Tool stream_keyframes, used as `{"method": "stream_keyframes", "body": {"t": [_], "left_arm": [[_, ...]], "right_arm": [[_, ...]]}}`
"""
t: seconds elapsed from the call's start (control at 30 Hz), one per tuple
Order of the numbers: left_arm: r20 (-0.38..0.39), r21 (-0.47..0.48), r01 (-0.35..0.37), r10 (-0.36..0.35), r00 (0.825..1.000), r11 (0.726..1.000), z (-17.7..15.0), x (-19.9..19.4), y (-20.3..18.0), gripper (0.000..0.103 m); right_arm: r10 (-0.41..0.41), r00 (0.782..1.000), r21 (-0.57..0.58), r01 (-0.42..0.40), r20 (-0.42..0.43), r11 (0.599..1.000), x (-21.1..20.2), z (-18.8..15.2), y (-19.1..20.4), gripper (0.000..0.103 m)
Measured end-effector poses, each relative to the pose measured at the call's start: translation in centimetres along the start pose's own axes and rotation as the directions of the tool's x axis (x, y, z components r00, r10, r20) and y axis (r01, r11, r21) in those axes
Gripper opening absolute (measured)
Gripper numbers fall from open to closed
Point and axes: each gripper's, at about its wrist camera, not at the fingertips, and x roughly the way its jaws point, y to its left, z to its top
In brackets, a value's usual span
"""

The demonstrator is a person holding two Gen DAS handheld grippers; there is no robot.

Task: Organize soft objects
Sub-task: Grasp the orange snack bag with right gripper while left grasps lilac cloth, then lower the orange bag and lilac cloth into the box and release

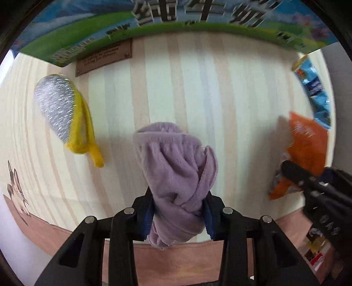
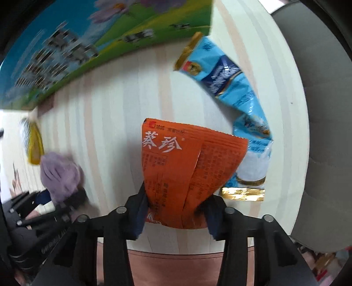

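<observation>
Lilac fleece cloth, bunched into a twisted roll, is clamped between the blue pads of the left claw and is held clear above the pale striped tabletop. An orange snack packet is pinched at its lower edge by the right claw, its printed face upright toward the camera. Both claws are thus closed on soft items; neither is free.

Lying on the tabletop: a silver-and-yellow scrubbing mitt to the left, and a crumpled blue packet to the right, just beside the orange one. A printed carton with a green and blue landscape stands along the far edge. Motion blur is noted in both views.

Judgement: the carry stage of two simultaneous picks is in hand, with two items lifted and two not yet collected. Where the items are meant to go cannot be told; the carton is the only likely receptacle, and its opening is not shown.

Next move is judged to call for both loads to be brought to one drop place and released one at a time, the claws being kept apart.
</observation>
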Motion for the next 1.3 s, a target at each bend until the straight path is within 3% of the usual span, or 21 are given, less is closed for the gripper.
{"method": "stream_keyframes", "body": {"t": [0.1, 0.2, 0.33, 0.4, 0.47, 0.5, 0.53, 0.6, 0.7, 0.87, 1.0, 1.17, 1.2, 1.27, 1.3], "left_arm": [[0.067, -0.014, 0.036, -0.035, 0.997, 0.999, -1.0, -3.0, -0.6, 0.034], [0.149, -0.053, 0.131, -0.122, 0.981, 0.990, -1.4, -7.6, -0.7, 0.034], [0.298, -0.087, 0.261, -0.225, 0.928, 0.961, -0.4, -15.8, -0.4, 0.035], [0.333, -0.079, 0.297, -0.255, 0.908, 0.952, 2.4, -18.6, 5.0, 0.035], [0.346, -0.093, 0.335, -0.285, 0.894, 0.938, 4.7, -20.1, 6.2, 0.035], [0.340, -0.105, 0.349, -0.296, 0.893, 0.931, 6.0, -20.2, 7.3, 0.035], [0.332, -0.116, 0.360, -0.305, 0.892, 0.926, 5.8, -20.4, 11.7, 0.035], [0.306, -0.162, 0.393, -0.333, 0.892, 0.905, 8.6, -18.9, 14.0, 0.035], [0.232, -0.204, 0.419, -0.372, 0.899, 0.885, 13.2, -17.0, 16.4, 0.035], [0.107, -0.289, 0.420, -0.407, 0.907, 0.860, 18.2, -12.1, 19.0, 0.035], [0.038, -0.330, 0.430, -0.444, 0.895, 0.840, 18.8, -9.3, 19.0, 0.035], [-0.007, -0.339, 0.447, -0.477, 0.879, 0.828, 19.2, -6.4, 18.7, 0.038], [-0.014, -0.343, 0.443, -0.476, 0.879, 0.828, 19.1, -6.0, 18.6, 0.038], [-0.024, -0.351, 0.405, -0.441, 0.897, 0.844, 19.0, -5.4, 18.6, 0.045], [-0.027, -0.338, 0.389, -0.422, 0.906, 0.857, 19.0, -5.4, 18.6, 0.053]], "right_arm": [[0.041, 0.999, -0.025, -0.040, 0.013, 0.999, -1.2, -1.1, 0.2, 0.043], [0.149, 0.987, -0.049, -0.147, 0.061, 0.988, -5.5, -1.9, 0.6, 0.042], [0.237, 0.957, -0.127, -0.218, 0.166, 0.968, -13.4, -1.5, 2.0, 0.042], [0.262, 0.939, -0.177, -0.225, 0.223, 0.958, -17.5, -0.5, 2.8, 0.042], [0.274, 0.927, -0.221, -0.219, 0.258, 0.950, -20.9, 1.0, 3.3, 0.042], [0.278, 0.919, -0.241, -0.214, 0.278, 0.947, -22.5, 2.2, 3.7, 0.042], [0.266, 0.919, -0.255, -0.193, 0.292, 0.948, -23.1, 3.4, 4.6, 0.042], [0.257, 0.917, -0.259, -0.180, 0.304, 0.949, -23.9, 5.9, 5.2, 0.042], [0.270, 0.925, -0.238, -0.208, 0.267, 0.949, -23.0, 10.1, 5.5, 0.042], [0.208, 0.963, -0.214, -0.170, 0.170, 0.962, -18.0, 17.0, 6.5, 0.042], [0.154, 0.984, -0.201, -0.133, 0.091, 0.970, -13.8, 19.4, 6.2, 0.042], [0.126, 0.991, -0.209, -0.113, 0.047, 0.971, -10.8, 21.1, 6.5, 0.042], [0.115, 0.993, -0.213, -0.105, 0.038, 0.971, -10.3, 21.3, 6.5, 0.042], [0.089, 0.996, -0.229, -0.086, 0.003, 0.970, -9.2, 21.6, 6.8, 0.043], [0.066, 0.998, -0.232, -0.068, -0.015, 0.970, -8.8, 21.7, 6.8, 0.046]]}}
